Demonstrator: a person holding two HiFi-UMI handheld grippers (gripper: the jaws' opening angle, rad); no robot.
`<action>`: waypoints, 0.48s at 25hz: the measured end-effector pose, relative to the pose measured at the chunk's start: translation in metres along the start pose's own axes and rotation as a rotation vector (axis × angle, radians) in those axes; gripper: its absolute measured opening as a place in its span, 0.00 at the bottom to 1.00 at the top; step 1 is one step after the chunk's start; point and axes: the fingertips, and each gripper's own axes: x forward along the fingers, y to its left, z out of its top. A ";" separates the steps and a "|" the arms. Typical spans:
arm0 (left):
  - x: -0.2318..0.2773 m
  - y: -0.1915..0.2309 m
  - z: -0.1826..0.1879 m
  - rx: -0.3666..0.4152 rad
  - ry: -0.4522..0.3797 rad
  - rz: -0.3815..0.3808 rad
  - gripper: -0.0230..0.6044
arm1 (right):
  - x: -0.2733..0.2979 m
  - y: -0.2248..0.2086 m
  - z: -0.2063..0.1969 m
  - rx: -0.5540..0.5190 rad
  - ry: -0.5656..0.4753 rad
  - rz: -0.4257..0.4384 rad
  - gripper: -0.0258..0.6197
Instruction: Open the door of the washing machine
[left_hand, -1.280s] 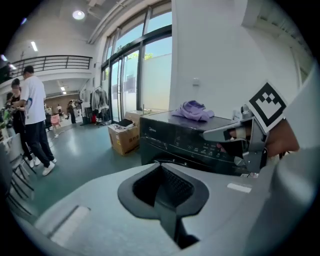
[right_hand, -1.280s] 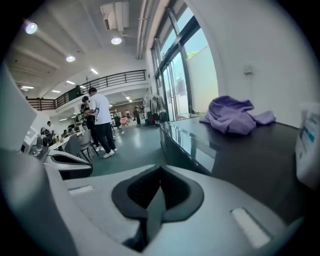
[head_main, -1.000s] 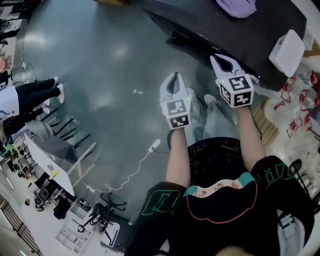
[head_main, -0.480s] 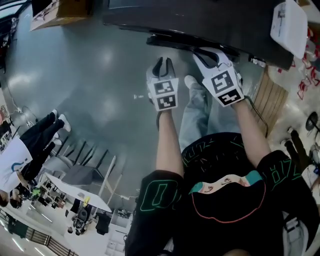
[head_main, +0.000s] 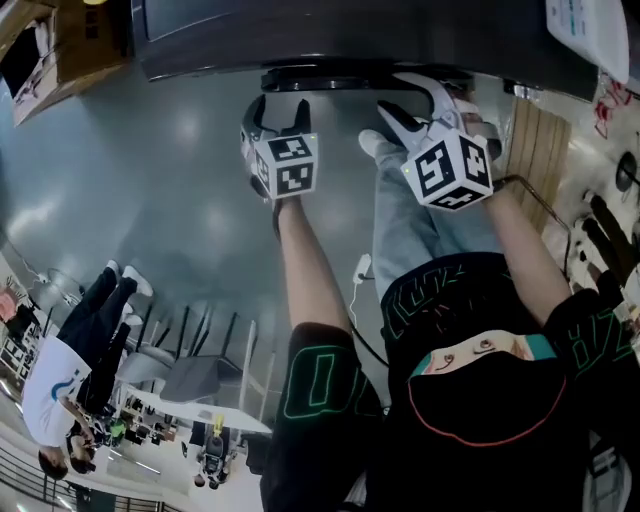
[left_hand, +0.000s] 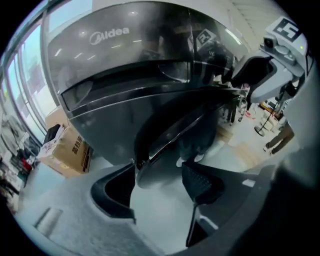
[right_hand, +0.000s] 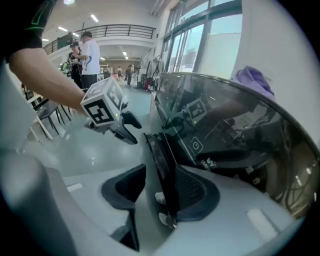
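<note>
1. Washing machine door (right_hand: 161, 160) shows edge-on in the right gripper view, its dark rim standing between the tongs of the right gripper (right_hand: 161, 189), close in front of the right-hand pad; these tongs are opening and neither pad clamps the rim
2. Left gripper (left_hand: 161, 181) points down at the door's lower edge, which hangs just above the gap; its tongs are opening too, spread wide, with nothing pinched between the pads
3. Seen from the head, both grippers sit side by side at the door, the person's forearms reaching out to them
4. Behind the door rises the washing machine (left_hand: 125, 65), glossy and dark, with a Midea badge near the top; the door's edge stands off this front
5. On top of the machine lies a purple cloth (right_hand: 252, 80)
6. Beside the machine a cardboard box (left_hand: 65, 150) rests on the grey floor (head_main: 180, 190)
7. Far down the hall, people (right_hand: 90, 52) stand under a balcony railing
</note>
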 end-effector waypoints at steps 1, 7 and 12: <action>0.004 0.000 -0.002 0.042 0.009 -0.020 0.51 | 0.002 0.001 -0.002 -0.011 0.016 -0.011 0.34; 0.023 -0.001 -0.011 0.258 0.052 -0.116 0.53 | 0.009 0.001 -0.013 -0.050 0.092 -0.070 0.34; 0.036 -0.007 -0.012 0.329 0.046 -0.171 0.53 | 0.018 0.001 -0.016 -0.100 0.131 -0.101 0.34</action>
